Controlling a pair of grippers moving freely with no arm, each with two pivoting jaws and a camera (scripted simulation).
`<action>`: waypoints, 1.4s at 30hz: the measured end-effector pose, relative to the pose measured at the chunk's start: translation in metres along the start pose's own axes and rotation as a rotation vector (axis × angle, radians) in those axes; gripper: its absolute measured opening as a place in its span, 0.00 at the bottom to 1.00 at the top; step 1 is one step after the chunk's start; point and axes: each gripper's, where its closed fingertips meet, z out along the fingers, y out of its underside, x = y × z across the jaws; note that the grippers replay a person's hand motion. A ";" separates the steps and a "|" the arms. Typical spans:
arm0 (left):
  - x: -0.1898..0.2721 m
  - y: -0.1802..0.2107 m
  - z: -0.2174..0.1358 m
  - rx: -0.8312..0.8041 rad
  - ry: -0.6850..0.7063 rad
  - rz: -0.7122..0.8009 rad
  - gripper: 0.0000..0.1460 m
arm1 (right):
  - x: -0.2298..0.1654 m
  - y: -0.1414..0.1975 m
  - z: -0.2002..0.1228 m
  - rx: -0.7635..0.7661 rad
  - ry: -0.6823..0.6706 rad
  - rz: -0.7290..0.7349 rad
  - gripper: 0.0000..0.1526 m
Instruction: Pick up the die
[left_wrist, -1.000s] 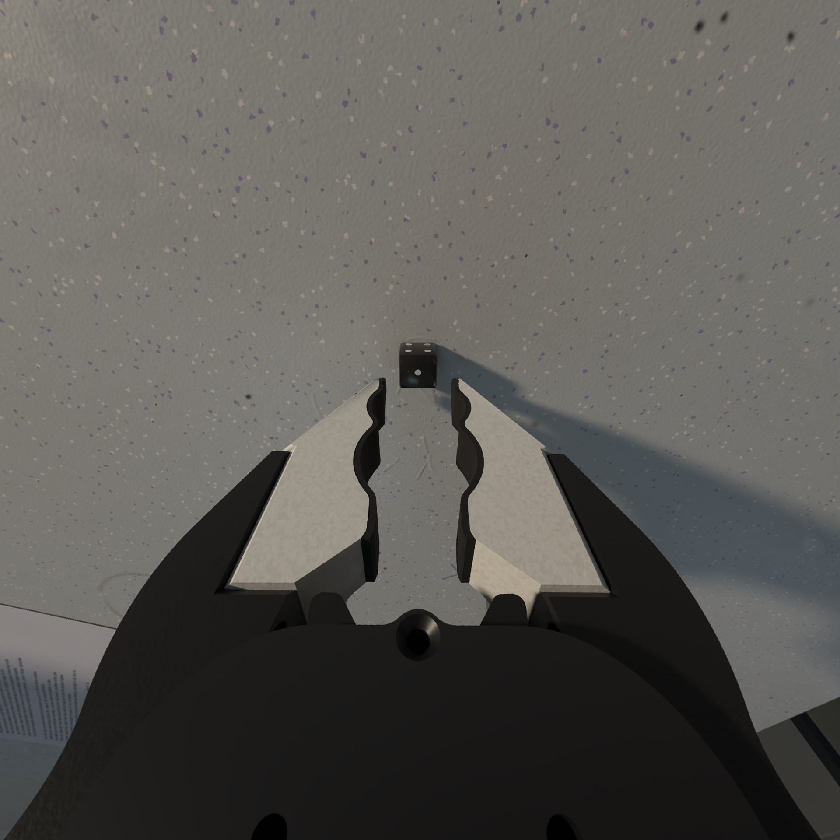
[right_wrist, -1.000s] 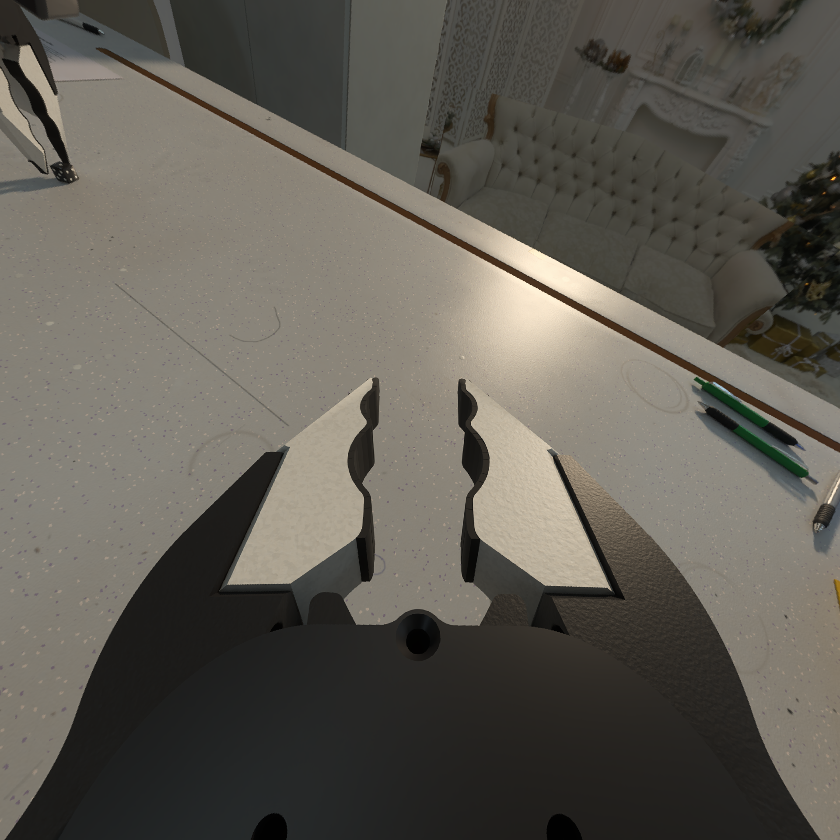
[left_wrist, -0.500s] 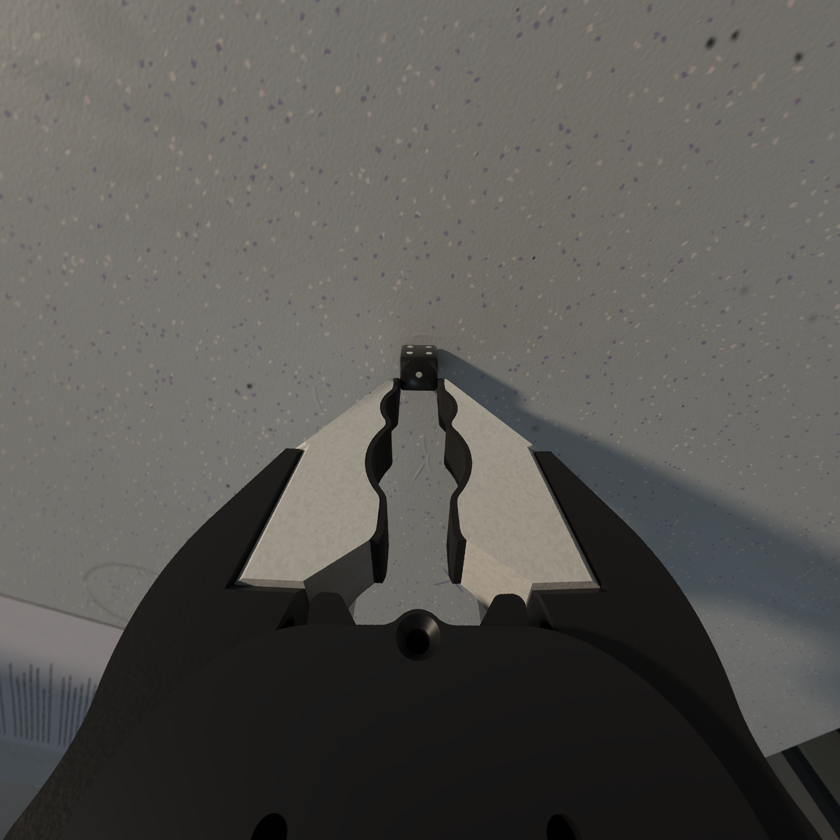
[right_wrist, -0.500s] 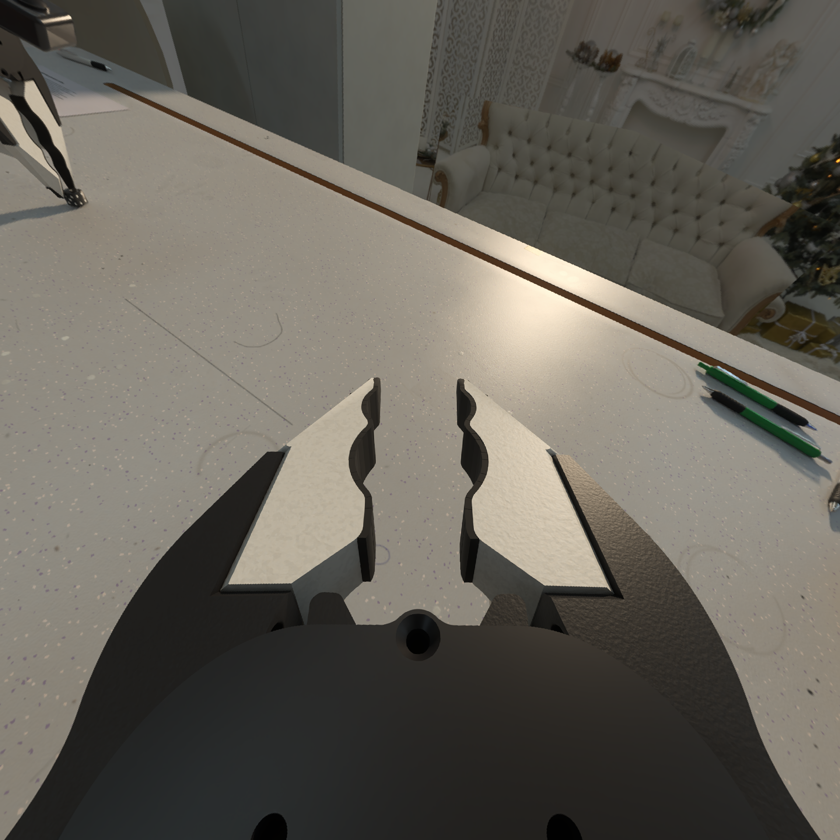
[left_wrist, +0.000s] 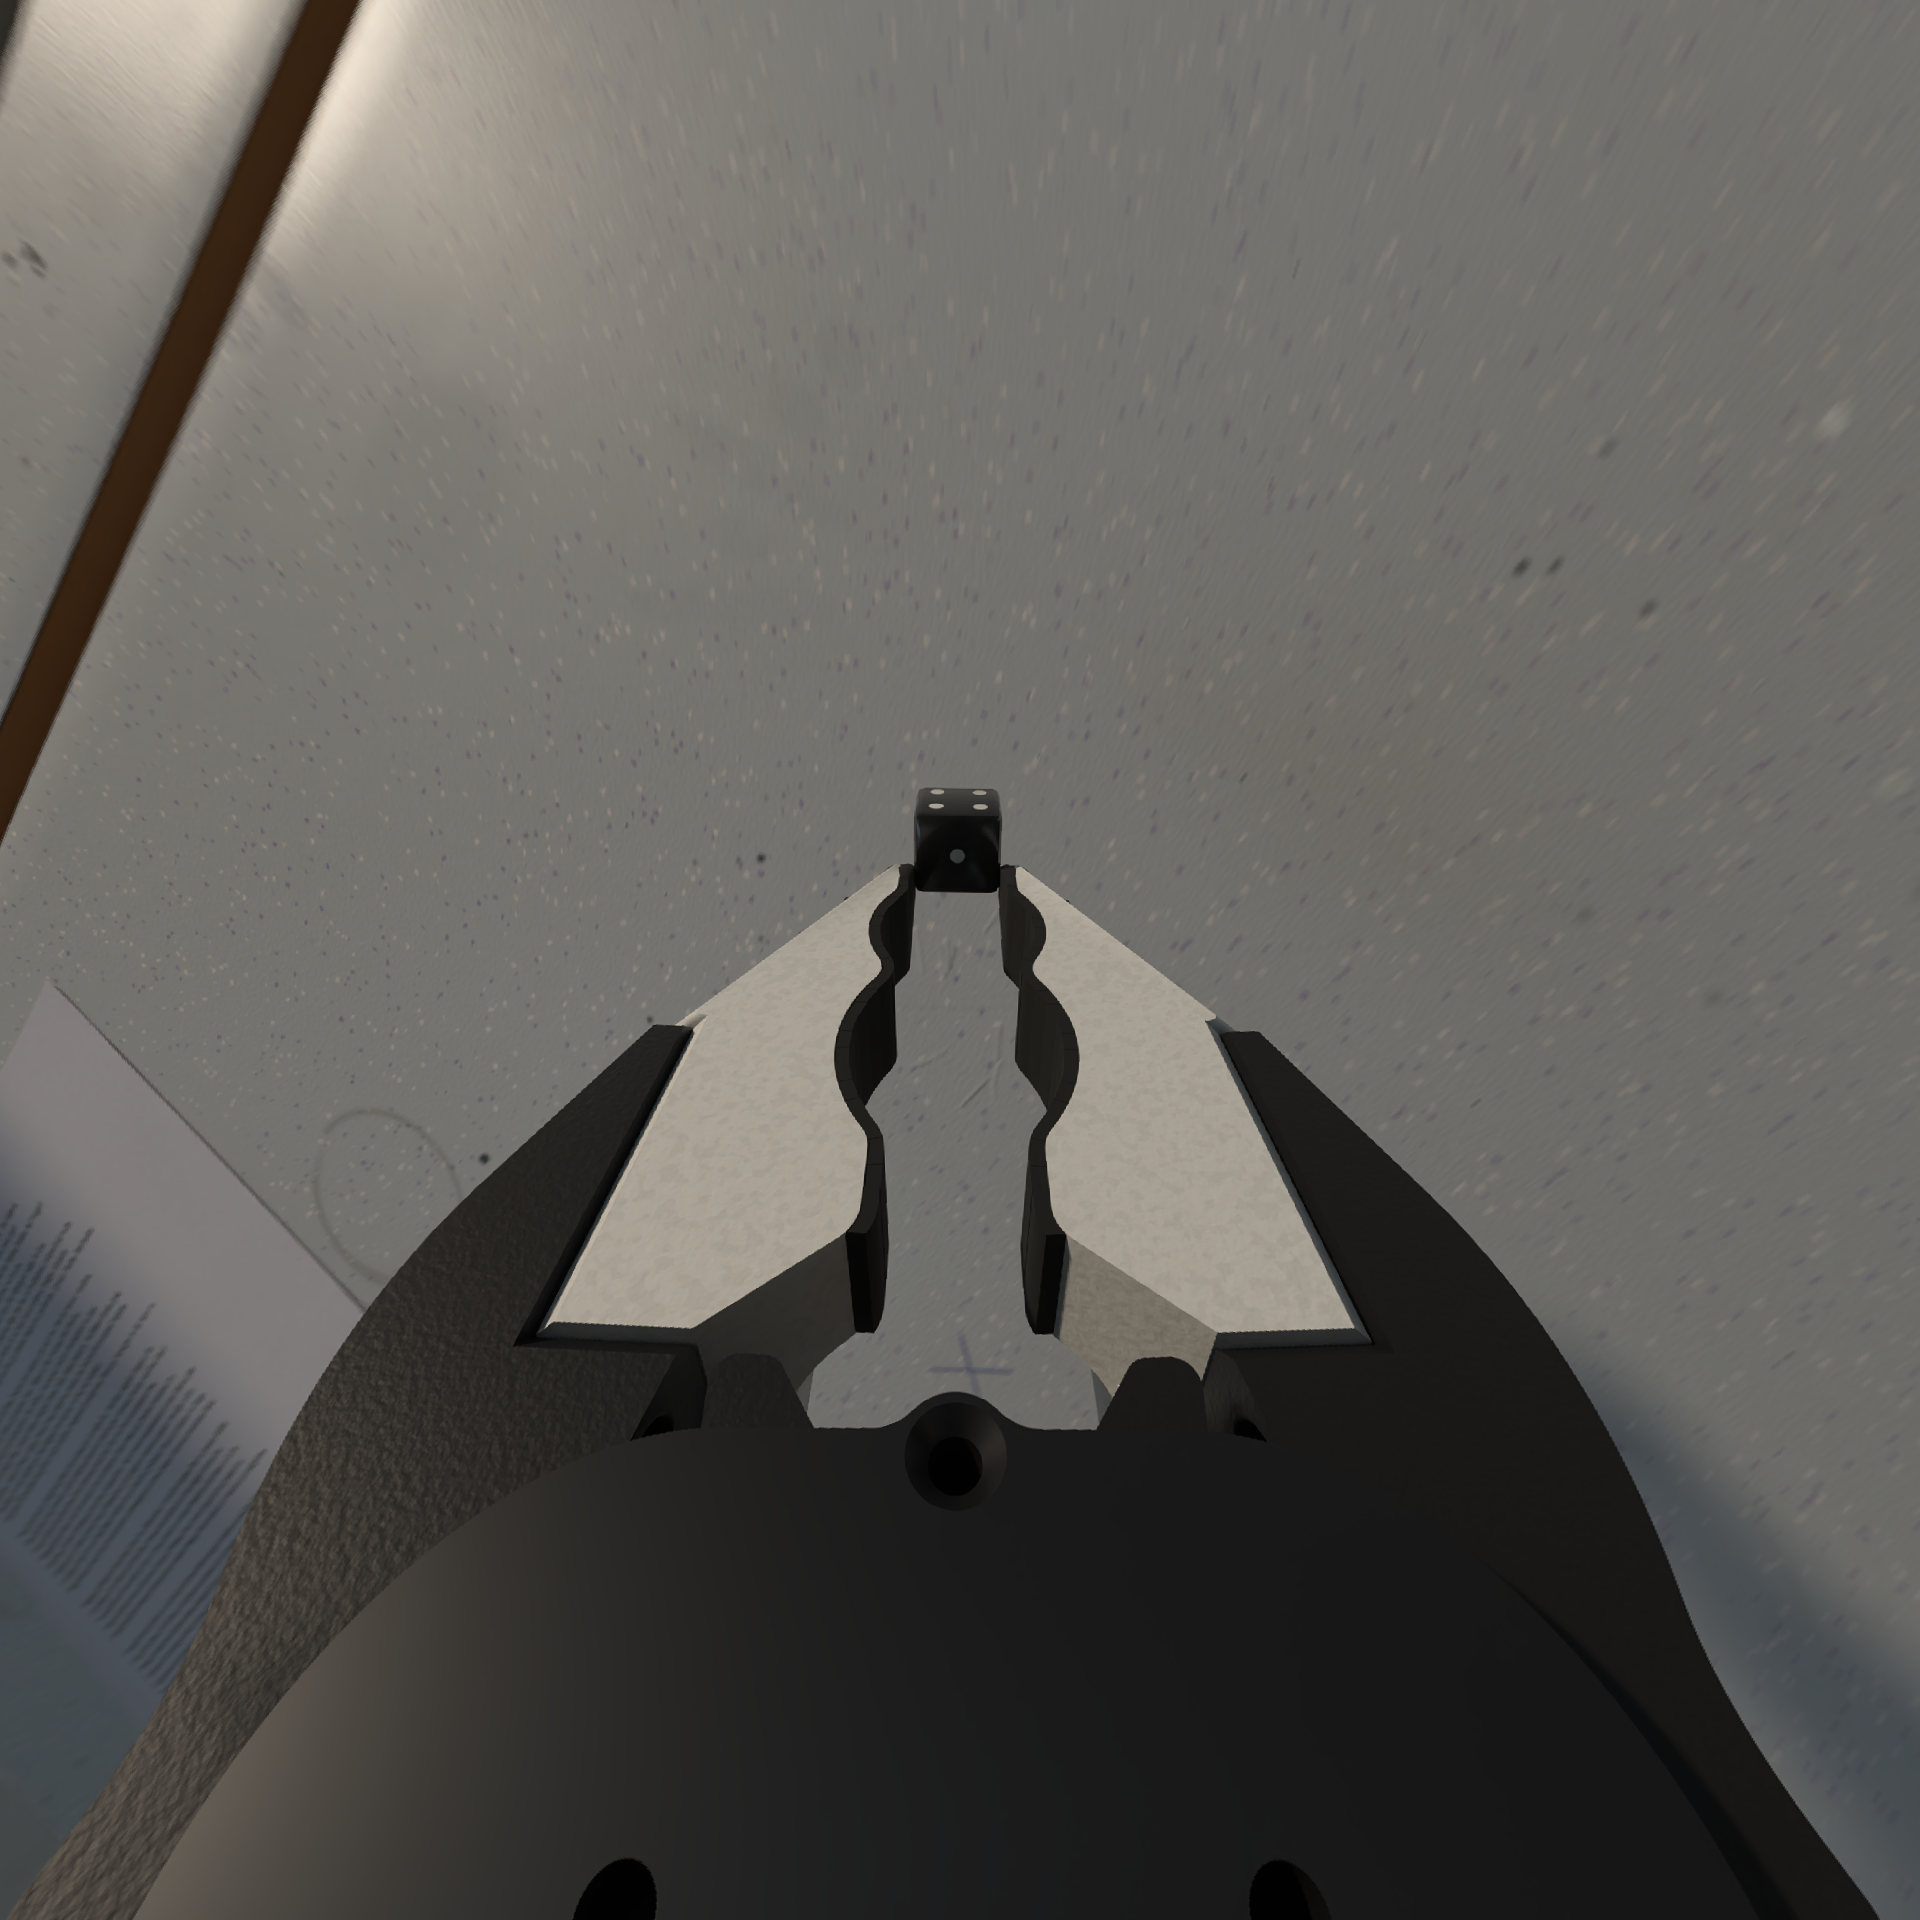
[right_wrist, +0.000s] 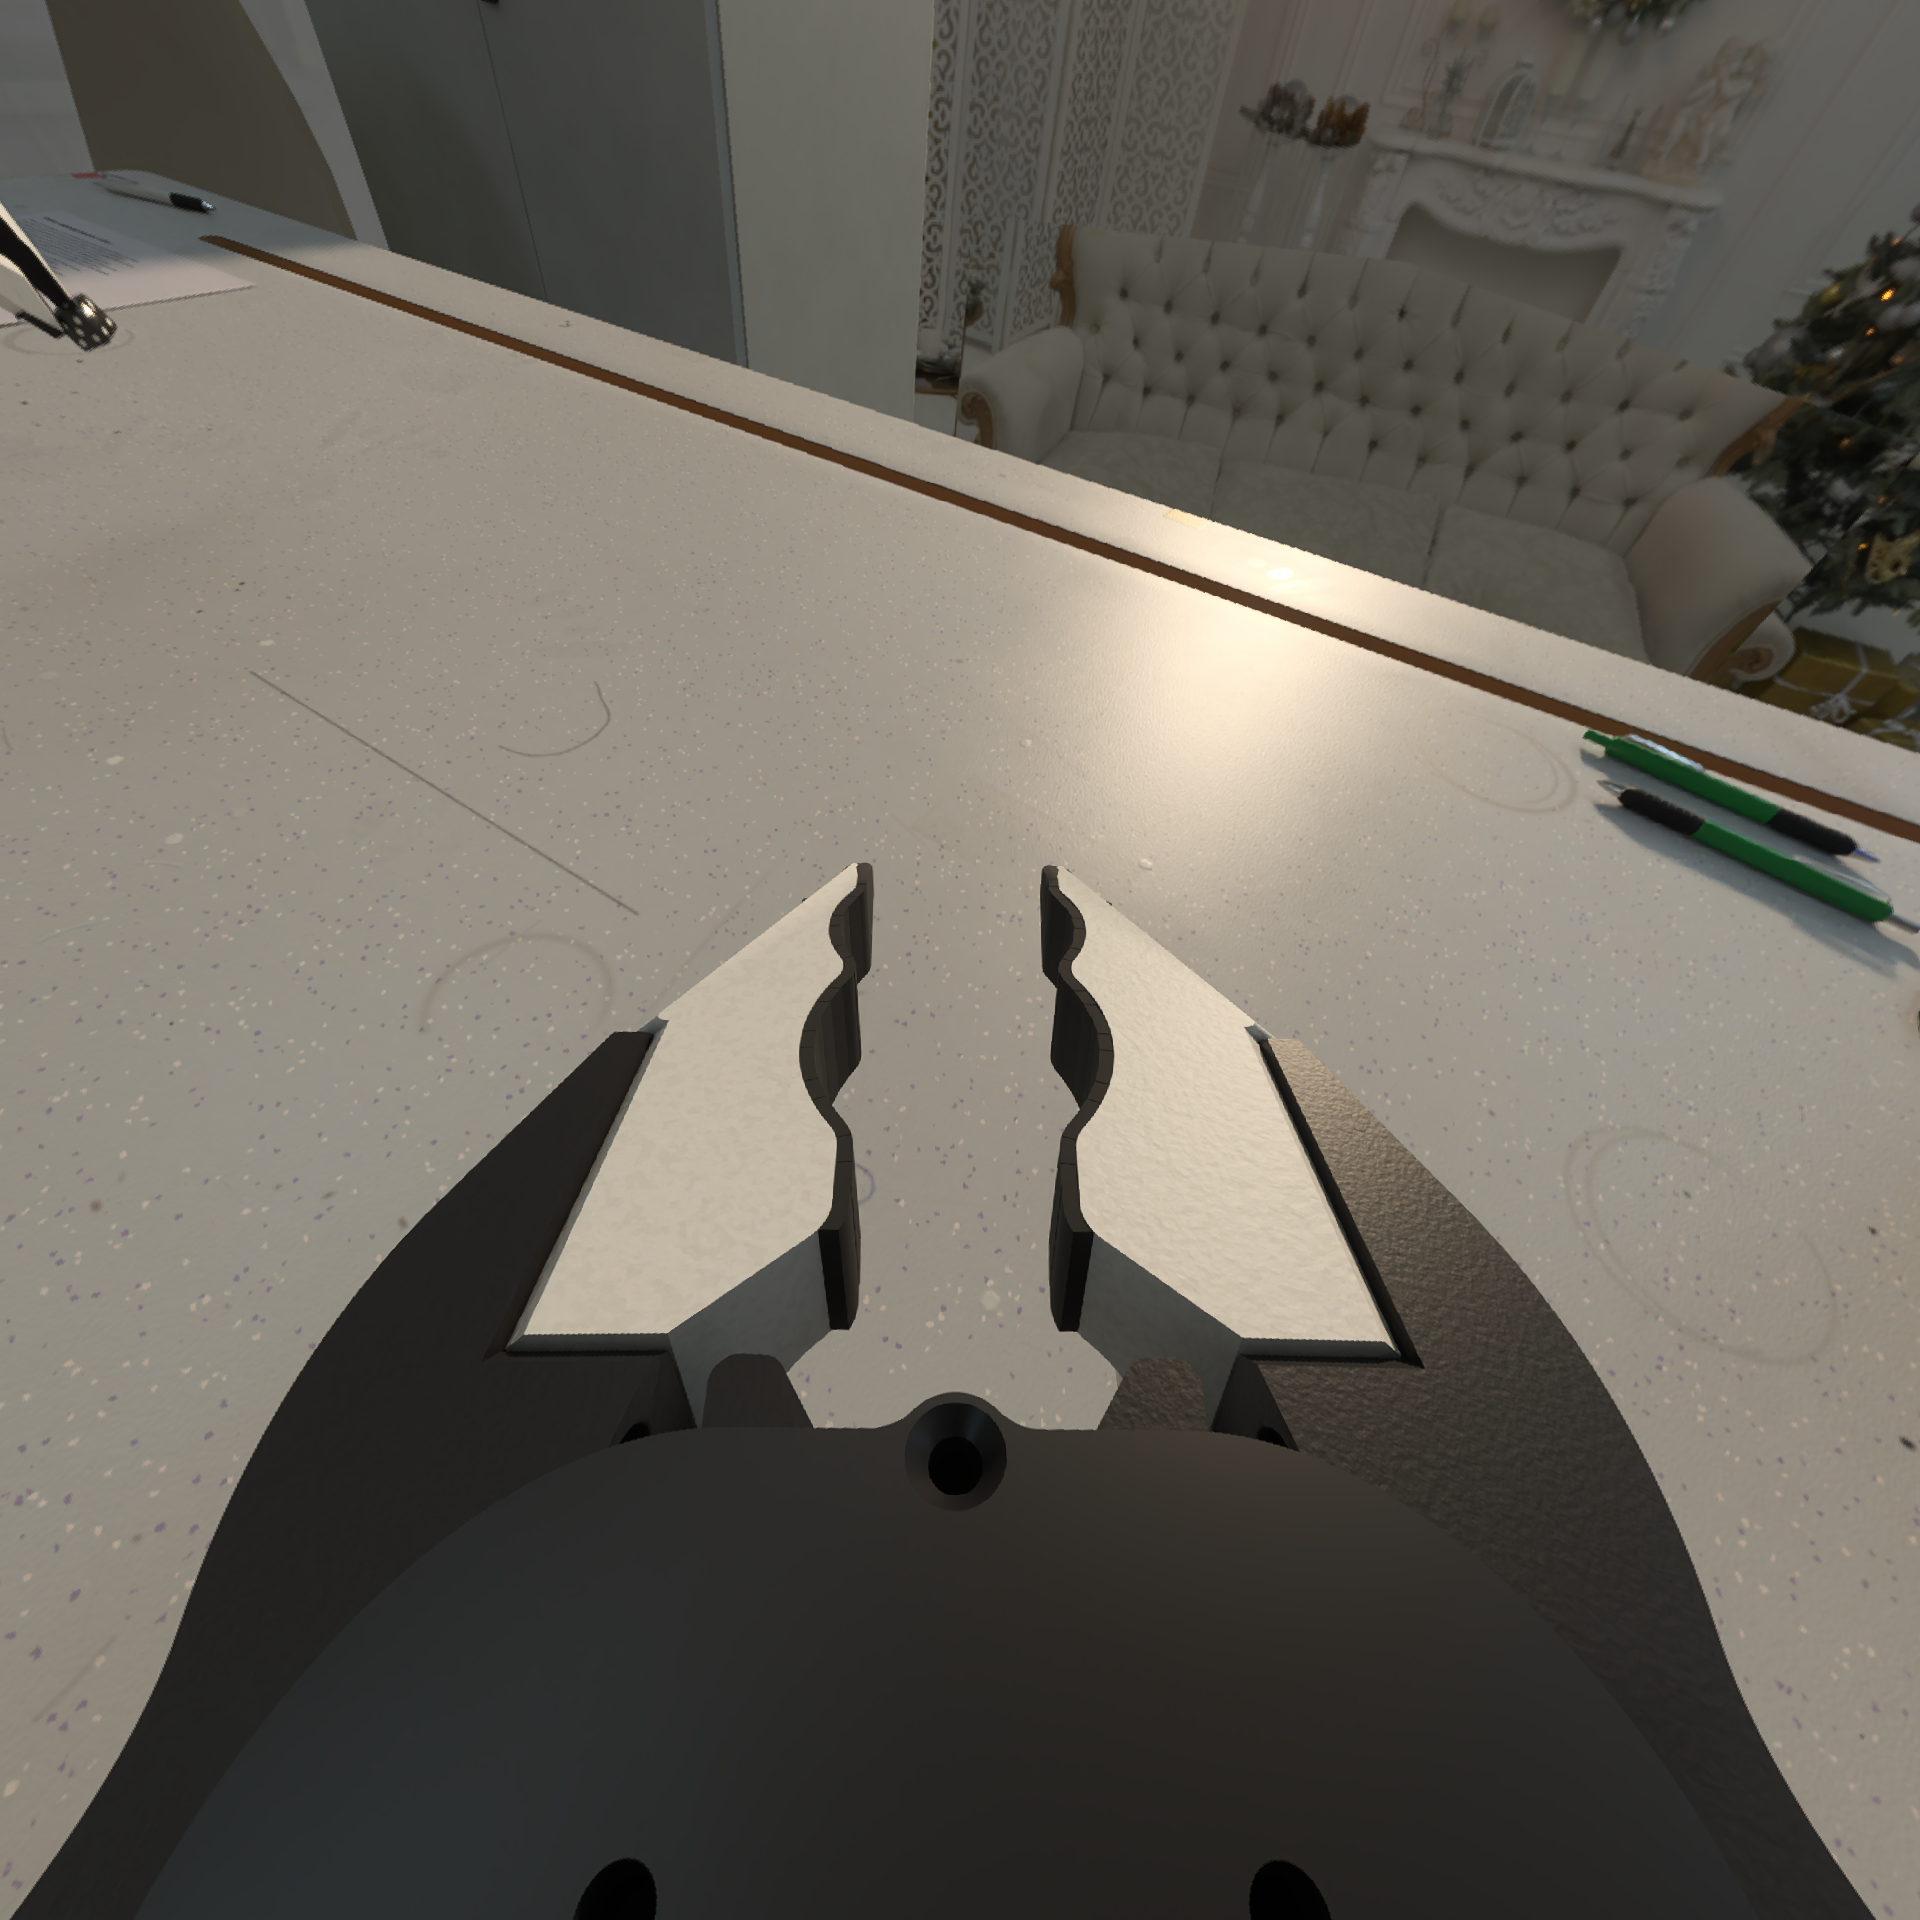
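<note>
The die is small and black with white pips. My left gripper is shut on the die, pinching it between the very tips of its fingers, and holds it above the speckled grey table. In the right wrist view the die shows at the far left, held at the left gripper's tips just over the table. My right gripper is open and empty, low over the middle of the table, far from the die.
A printed sheet of paper lies below and left of the left gripper. A brown strip runs along the table's far edge. Two green pens lie at the right. A sofa stands beyond the table.
The left gripper closed on the die, then rose with it, so the table has dropped away and the die's shadow has left it. The right gripper stayed open and shifted slightly.
</note>
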 end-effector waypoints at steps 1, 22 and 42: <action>0.003 -0.006 -0.004 0.038 -0.005 -0.021 0.11 | 0.000 0.003 -0.001 -0.001 -0.001 0.005 0.21; 0.253 -0.171 -0.066 0.590 0.555 -0.248 0.11 | -0.006 0.032 -0.015 0.136 -0.116 0.114 0.20; 0.304 -0.223 -0.106 0.713 0.824 -0.250 0.11 | -0.019 0.020 -0.038 0.269 -0.173 0.053 0.18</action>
